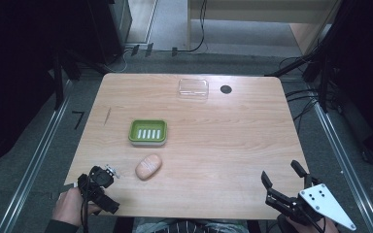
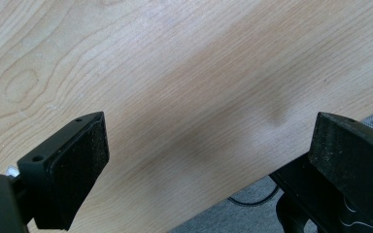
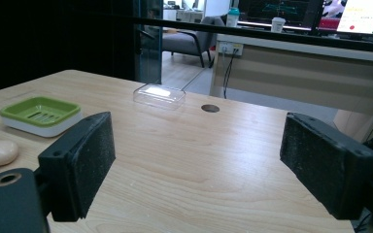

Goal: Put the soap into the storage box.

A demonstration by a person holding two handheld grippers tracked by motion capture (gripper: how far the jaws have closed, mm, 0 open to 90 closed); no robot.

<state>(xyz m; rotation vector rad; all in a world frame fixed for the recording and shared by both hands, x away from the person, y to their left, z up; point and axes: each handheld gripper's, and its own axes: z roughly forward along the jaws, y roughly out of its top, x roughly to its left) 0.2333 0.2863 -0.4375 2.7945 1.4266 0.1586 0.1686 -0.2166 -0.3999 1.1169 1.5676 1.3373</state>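
Two hand-held grippers wait at the near edge of a wooden table (image 1: 233,141). At left, the left gripper (image 1: 95,187), jaws spread wide and empty, points down at bare wood. Just ahead of it lies a peach-coloured soap bar (image 1: 148,166), close in front of a green soap dish (image 1: 148,132) with a slotted white base. Farther back sits a clear plastic lid (image 1: 193,89), beside a dark round grommet hole (image 1: 226,89). At right, the right gripper (image 1: 285,179) faces the far edge, jaws parted and empty.
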